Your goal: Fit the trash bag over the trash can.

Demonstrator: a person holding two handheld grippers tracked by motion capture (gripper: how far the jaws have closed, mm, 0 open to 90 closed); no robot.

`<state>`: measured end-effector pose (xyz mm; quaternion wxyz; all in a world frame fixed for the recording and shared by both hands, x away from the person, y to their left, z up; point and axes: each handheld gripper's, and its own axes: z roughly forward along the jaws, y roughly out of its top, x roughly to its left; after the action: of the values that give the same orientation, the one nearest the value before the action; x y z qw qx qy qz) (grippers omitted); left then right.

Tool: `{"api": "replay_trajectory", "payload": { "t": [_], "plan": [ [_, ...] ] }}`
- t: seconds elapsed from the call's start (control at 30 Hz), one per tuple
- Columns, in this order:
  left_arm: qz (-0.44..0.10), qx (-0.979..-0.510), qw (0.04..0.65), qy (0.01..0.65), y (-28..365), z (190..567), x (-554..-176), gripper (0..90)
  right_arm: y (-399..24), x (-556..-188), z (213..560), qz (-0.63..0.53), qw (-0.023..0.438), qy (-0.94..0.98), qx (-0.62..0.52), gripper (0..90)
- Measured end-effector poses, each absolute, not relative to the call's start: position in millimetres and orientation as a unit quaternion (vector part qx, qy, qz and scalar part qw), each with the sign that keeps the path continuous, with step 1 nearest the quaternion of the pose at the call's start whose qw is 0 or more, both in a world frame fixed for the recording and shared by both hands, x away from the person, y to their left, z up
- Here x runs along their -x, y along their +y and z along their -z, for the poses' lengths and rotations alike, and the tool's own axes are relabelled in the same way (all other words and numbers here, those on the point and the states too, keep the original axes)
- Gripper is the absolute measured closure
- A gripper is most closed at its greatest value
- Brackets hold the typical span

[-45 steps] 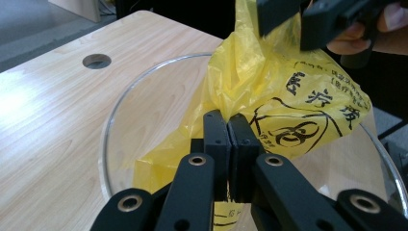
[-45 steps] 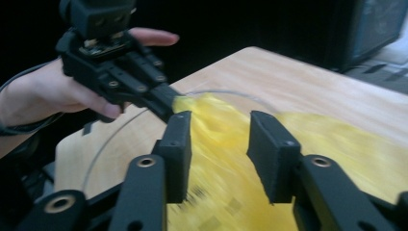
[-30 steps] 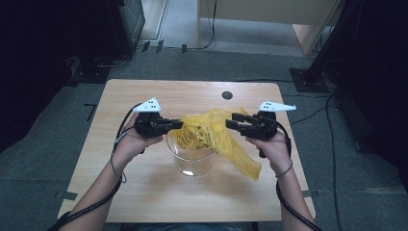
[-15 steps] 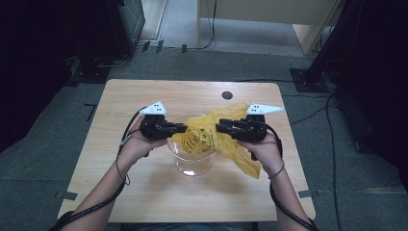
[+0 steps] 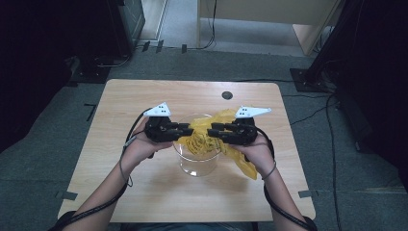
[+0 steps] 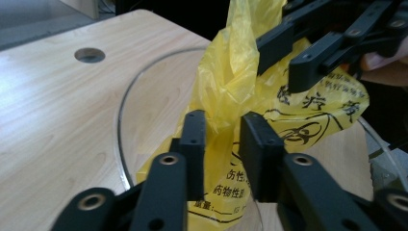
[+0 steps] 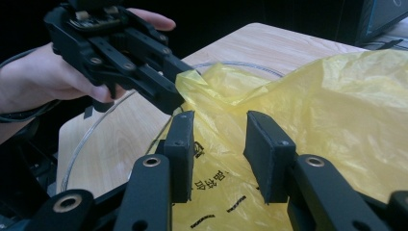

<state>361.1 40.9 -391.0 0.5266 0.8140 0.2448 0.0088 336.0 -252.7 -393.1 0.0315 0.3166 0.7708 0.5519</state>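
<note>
Right now my left gripper (image 5: pixel 185 130) has just been opening — the yellow biohazard bag (image 5: pixel 204 139) lies loose between its jaws. My right gripper (image 5: pixel 215 130) is parted too (film between, unpinched). Bag drapes over the glass beaker (image 5: pixel 196 163), centre frame.

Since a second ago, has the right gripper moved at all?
Yes. In the high view the right gripper has moved left, toward the glass beaker standing in place, and now hangs above its rim over the yellow bag.
</note>
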Motion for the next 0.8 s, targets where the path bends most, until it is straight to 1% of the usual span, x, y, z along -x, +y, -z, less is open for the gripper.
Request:
{"api": "replay_trajectory", "payload": {
  "t": [0.07,0.13,0.23,0.3,0.37,0.5,0.53,0.57,0.7,0.73,0.8],
  "plan": [
    [-0.010,-0.812,0.530,0.244,44,386,-361,62.3,-253,-337,393,-0.554,0.044,0.769,-0.316,65.2],
    [-0.010,-0.811,0.534,0.237,46,380,-360,58.2,-252,-337,392,-0.554,0.046,0.769,-0.316,65.9],
    [-0.004,-0.809,0.540,0.230,45,376,-358,55.9,-249,-337,391,-0.549,0.050,0.770,-0.322,65.7],
    [-0.008,-0.812,0.539,0.222,42,376,-357,52.7,-245,-338,389,-0.556,0.041,0.764,-0.323,65.3],
    [-0.015,-0.818,0.533,0.216,36,379,-356,51.6,-243,-338,389,-0.560,0.037,0.761,-0.326,64.4],
    [-0.031,-0.827,0.518,0.216,26,385,-359,52.0,-244,-338,388,-0.562,0.030,0.758,-0.329,64.9],
    [-0.036,-0.831,0.512,0.216,25,386,-360,54.2,-243,-338,389,-0.560,0.029,0.759,-0.330,64.9],
    [-0.036,-0.833,0.508,0.217,24,388,-361,59.4,-243,-338,389,-0.560,0.027,0.761,-0.328,64.8],
    [-0.024,-0.835,0.503,0.223,26,390,-362,82.9,-242,-337,387,-0.558,0.028,0.765,-0.321,63.5],
    [-0.027,-0.835,0.502,0.222,27,390,-362,87.0,-243,-336,386,-0.557,0.030,0.765,-0.321,63.1],
    [-0.024,-0.827,0.514,0.227,33,387,-363,89.7,-248,-335,383,-0.560,0.034,0.763,-0.323,62.6]
  ]
}}
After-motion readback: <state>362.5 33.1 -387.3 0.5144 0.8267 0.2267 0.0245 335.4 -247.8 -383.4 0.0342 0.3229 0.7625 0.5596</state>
